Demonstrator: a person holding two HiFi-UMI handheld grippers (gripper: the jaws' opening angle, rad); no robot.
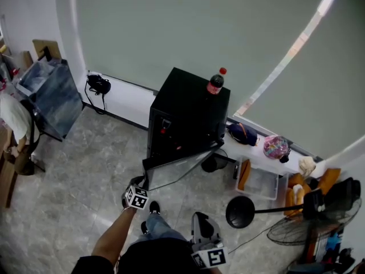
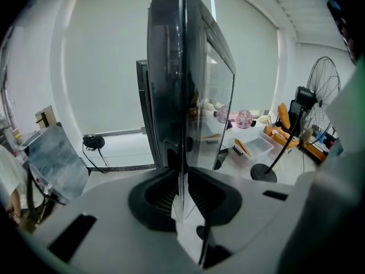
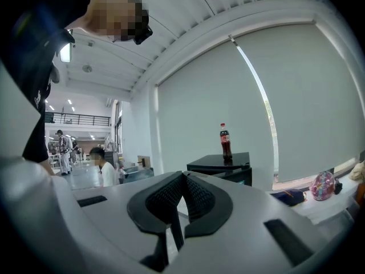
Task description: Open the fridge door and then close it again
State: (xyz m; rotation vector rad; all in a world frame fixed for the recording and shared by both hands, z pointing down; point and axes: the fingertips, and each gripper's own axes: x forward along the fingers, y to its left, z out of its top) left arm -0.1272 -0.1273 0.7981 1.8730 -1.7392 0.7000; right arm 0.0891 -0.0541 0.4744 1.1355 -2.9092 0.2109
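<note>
Small black fridge (image 1: 188, 110) on the floor by the window wall, cola bottle (image 1: 215, 82) upright on its top. Fridge door (image 1: 178, 165) stands partly open, its free edge toward the person. Left gripper (image 2: 181, 194) has its pads pinched on that free edge, and the panel runs straight up between the jaws, edge-on. Right gripper (image 3: 182, 194) idle, jaws pressed together on nothing, held level close to the person's body. Handling, as a judgement: the door is a stiff, flat, glossy panel, probably light to swing on its hinge but slick under the pads. The thin free edge gives the most leverage. A hard shove shut could rock the bottle above. Head view gives the layout: door angle, both grippers, a pedestal fan (image 1: 288, 229) and a clear bin (image 1: 259, 182) off to the right. Only the left gripper view shows the pinch itself, plus reflections in the door face. Only the right gripper view shows people in a far hall and the fridge top side-on.
</note>
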